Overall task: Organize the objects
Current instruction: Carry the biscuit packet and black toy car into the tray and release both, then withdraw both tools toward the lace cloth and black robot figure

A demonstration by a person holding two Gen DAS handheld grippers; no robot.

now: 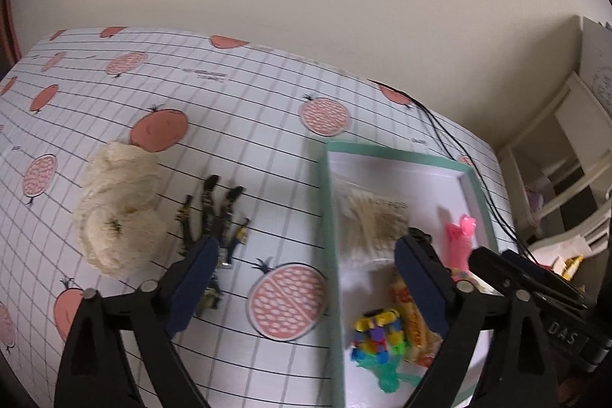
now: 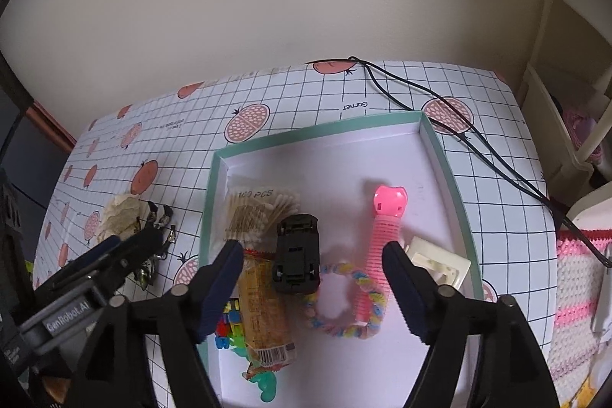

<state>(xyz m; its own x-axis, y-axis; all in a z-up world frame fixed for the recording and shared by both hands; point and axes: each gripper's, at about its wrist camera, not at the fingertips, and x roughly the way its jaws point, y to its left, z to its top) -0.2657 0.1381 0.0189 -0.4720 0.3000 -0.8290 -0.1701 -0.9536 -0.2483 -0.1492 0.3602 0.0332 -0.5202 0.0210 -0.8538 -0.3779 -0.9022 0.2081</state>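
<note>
We note the table point(image 2: 497, 201) — grid-and-pomegranate cover; on it a mint-rimmed box point(image 2: 440, 148), cream loofah pads point(image 1: 118, 213), small dark wrapped pieces point(image 1: 214, 213), black cables point(image 2: 478, 144).

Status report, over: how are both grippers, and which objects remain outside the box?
Left gripper open, empty. Right gripper open, empty above the box. Black car lies inside. Cream cloth and dark clips remain outside. Nothing blocks them.
</note>
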